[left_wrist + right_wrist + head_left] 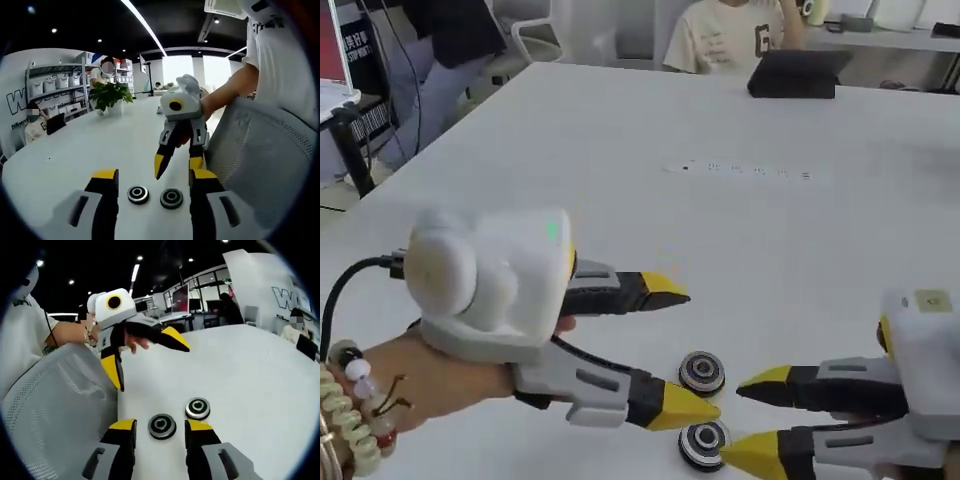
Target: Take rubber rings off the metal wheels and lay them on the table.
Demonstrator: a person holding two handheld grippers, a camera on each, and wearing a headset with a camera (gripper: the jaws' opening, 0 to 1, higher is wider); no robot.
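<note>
Left gripper (698, 352) fingers wide apart, right gripper (732, 422) fingers apart, both empty, seemingly clear of the metal wheels (702, 372) (703, 443).

We get bright, even light on the white worktop (750, 210), with faint soft shadows beneath the left tongs (690, 350) and right tongs (738, 420). Above them, ceiling strips (142, 22) glare in the gripper views, which bend at the edges. The head view is slightly soft.

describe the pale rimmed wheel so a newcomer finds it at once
Start at the white table, at its edge beside the grey mesh chair back, where two small wheels lie side by side. The pale-rimmed wheel is the one farther from the chair; the dark wheel next to it has a black rim.
</note>
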